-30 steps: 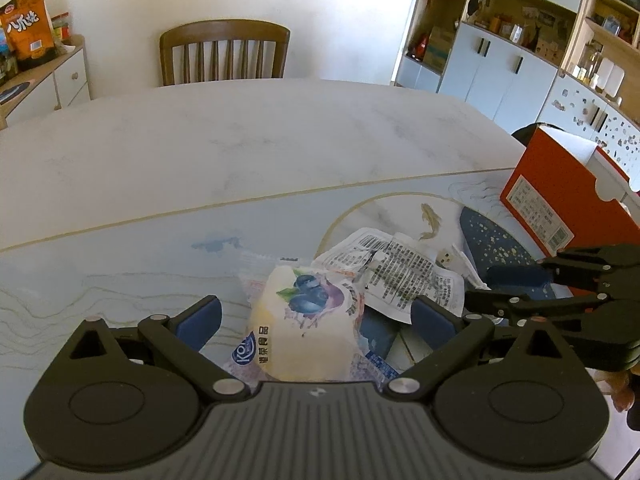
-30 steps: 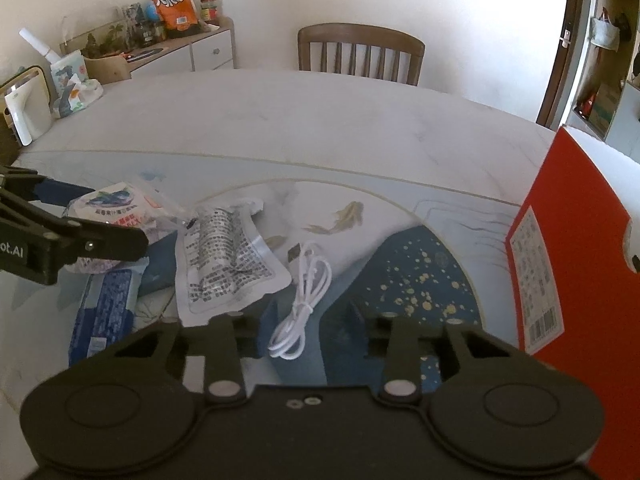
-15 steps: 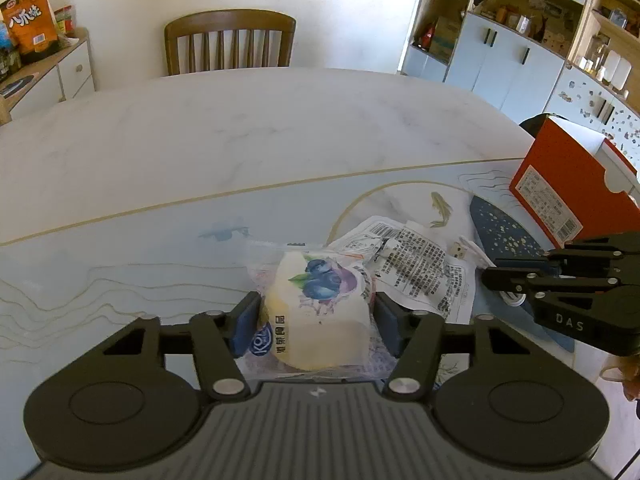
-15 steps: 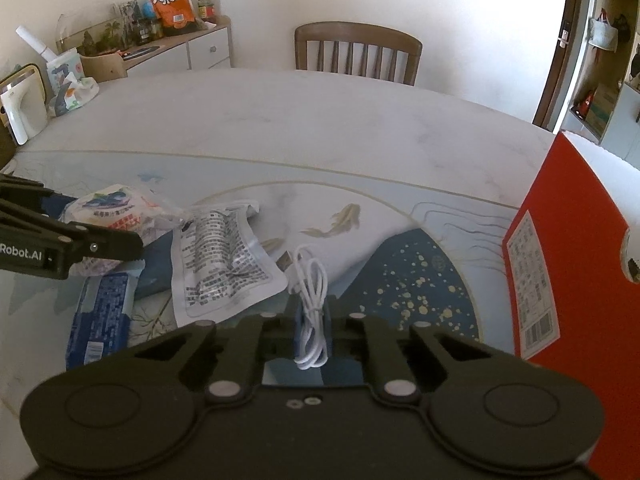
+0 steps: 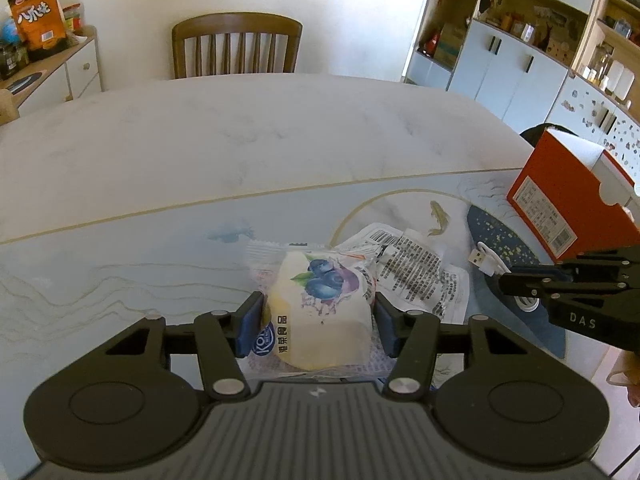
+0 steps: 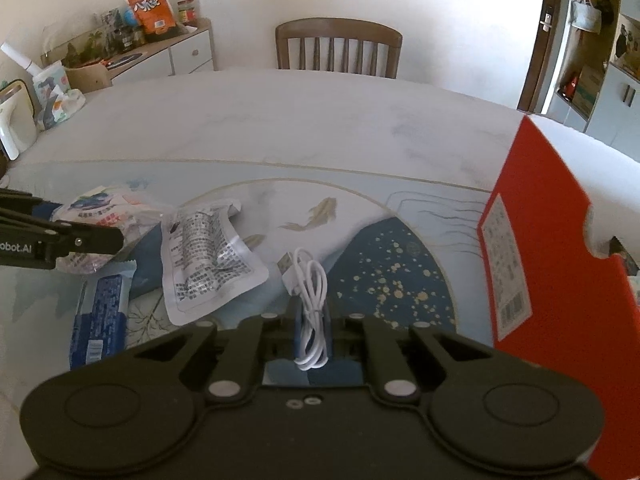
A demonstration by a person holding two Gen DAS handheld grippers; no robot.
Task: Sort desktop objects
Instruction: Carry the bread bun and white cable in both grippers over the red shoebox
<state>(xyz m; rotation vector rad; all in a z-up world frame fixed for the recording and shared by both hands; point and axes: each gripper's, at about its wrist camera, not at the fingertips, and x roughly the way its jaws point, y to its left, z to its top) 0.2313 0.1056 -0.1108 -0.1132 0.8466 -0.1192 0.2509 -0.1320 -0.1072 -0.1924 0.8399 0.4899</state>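
Since a second ago you clenched both claws. Your left gripper (image 5: pixel 318 316) squeezed the blueberry bread packet (image 5: pixel 320 308); your right gripper (image 6: pixel 311 328) pinched the white cable (image 6: pixel 310 300), apparently readying both for sorting.

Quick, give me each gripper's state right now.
Left gripper: closed on the blueberry snack pack.
Right gripper: closed on the white USB cable.

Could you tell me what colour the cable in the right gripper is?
White cable; clearest in the right wrist view.
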